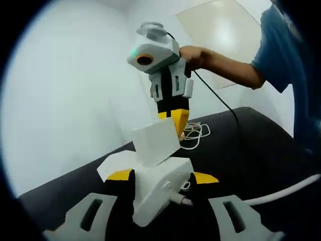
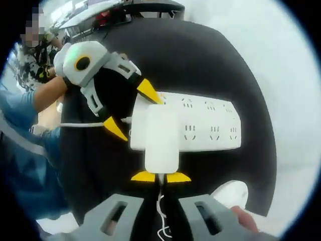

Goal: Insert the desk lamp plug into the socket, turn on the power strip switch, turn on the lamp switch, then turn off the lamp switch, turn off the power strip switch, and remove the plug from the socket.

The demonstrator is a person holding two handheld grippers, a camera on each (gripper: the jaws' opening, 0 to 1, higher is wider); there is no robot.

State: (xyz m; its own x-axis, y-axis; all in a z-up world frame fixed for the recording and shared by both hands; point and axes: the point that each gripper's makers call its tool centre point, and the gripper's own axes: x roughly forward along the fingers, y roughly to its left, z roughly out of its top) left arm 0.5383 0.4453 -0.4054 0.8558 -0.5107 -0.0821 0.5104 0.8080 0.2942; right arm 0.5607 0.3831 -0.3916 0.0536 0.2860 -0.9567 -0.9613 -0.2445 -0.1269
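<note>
A white power strip [image 2: 210,125] with several sockets lies on the black table [image 2: 200,55]. The white block-shaped lamp plug [image 2: 160,135] stands on the strip's near end. My right gripper [image 2: 160,176] is shut on the plug's back end, and the lamp cord runs out between its yellow tips. In the left gripper view the right gripper [image 1: 173,119] comes down from above onto the plug [image 1: 156,144]. My left gripper [image 1: 163,176] is shut across the end of the strip [image 1: 155,196], one yellow tip on each side. The left gripper [image 2: 132,110] enters the right gripper view from the left.
A coiled white cord [image 1: 194,133] lies on the table behind the strip. The strip's own thick white cable [image 1: 281,193] trails off to the right. A white rounded object [image 2: 228,193] sits by the table edge. A person in a blue sleeve [image 1: 276,55] stands close.
</note>
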